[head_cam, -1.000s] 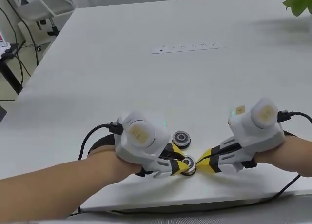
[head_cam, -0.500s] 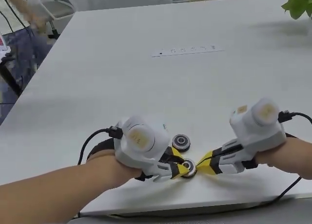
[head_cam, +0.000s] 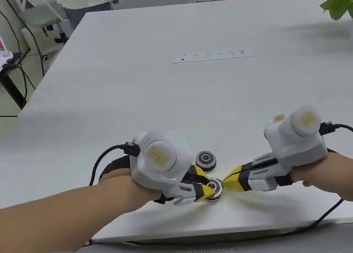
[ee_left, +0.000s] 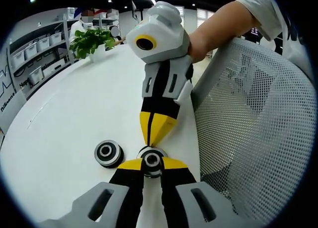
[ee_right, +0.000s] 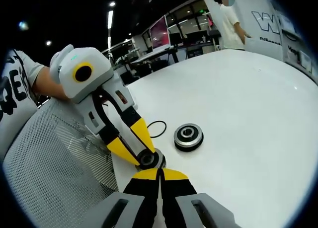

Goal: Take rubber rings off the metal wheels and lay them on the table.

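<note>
My left tongs (head_cam: 205, 190) sit low in the head view, just left of centre, clenched on a small metal wheel (head_cam: 214, 188) that rests near the front edge of the white counter (head_cam: 165, 87). In the left gripper view my yellow tips close in on that wheel from both sides at the bottom centre of the frame. My right tongs (head_cam: 230, 182) come in from the right, their yellow tips pressed together into a point that touches the far rim of the same wheel. Whether they pinch any rubber there I cannot tell. A second wheel (head_cam: 206, 159) lies flat on the counter just above the held one in the head view, close by but not touching it, with a dark band around its rim. In the right gripper view a thin black rubber ring (ee_right: 157, 129) lies loose on the counter at the middle of the frame, just left of the second wheel and just above the held one. A green plant (head_cam: 337, 2) stands in the upper right corner of the head view. The grey mesh of a chair (ee_left: 248, 128) takes up the right side of the left gripper view.
</note>
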`<state>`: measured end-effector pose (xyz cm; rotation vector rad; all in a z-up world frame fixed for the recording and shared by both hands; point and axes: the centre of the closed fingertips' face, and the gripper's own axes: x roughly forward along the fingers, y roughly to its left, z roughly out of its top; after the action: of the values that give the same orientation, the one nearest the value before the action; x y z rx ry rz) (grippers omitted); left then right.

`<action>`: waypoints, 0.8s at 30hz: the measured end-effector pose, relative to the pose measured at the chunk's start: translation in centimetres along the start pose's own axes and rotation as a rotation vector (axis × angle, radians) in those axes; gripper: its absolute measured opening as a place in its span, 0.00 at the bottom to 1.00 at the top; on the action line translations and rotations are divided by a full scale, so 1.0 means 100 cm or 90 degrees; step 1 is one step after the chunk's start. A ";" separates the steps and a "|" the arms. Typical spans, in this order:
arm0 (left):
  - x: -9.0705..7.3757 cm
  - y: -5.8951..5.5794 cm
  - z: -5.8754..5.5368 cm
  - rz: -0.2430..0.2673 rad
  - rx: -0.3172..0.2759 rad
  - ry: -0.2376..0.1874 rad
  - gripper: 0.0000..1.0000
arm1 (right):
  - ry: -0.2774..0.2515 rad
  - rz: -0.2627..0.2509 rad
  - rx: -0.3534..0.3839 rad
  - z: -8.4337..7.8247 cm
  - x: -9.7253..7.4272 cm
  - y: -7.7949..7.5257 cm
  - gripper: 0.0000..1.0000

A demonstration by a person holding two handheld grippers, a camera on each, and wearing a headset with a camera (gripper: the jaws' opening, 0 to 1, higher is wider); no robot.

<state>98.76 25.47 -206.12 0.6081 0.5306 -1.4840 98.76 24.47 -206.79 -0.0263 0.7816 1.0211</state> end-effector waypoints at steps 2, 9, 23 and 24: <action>0.000 0.000 0.000 0.001 0.000 0.000 0.07 | -0.004 0.002 0.000 0.001 -0.001 0.002 0.00; 0.000 0.000 0.000 0.003 -0.001 0.003 0.07 | -0.007 0.006 -0.005 0.004 -0.001 0.002 0.00; 0.001 0.000 0.000 0.004 -0.002 0.010 0.07 | -0.014 0.018 -0.012 0.007 0.002 0.006 0.00; 0.001 0.000 0.000 0.005 -0.002 0.010 0.07 | -0.014 0.018 -0.015 0.007 0.002 0.006 0.00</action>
<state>98.81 25.42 -206.20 0.6190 0.5422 -1.4725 98.73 25.23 -206.18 -0.0232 0.7519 1.0562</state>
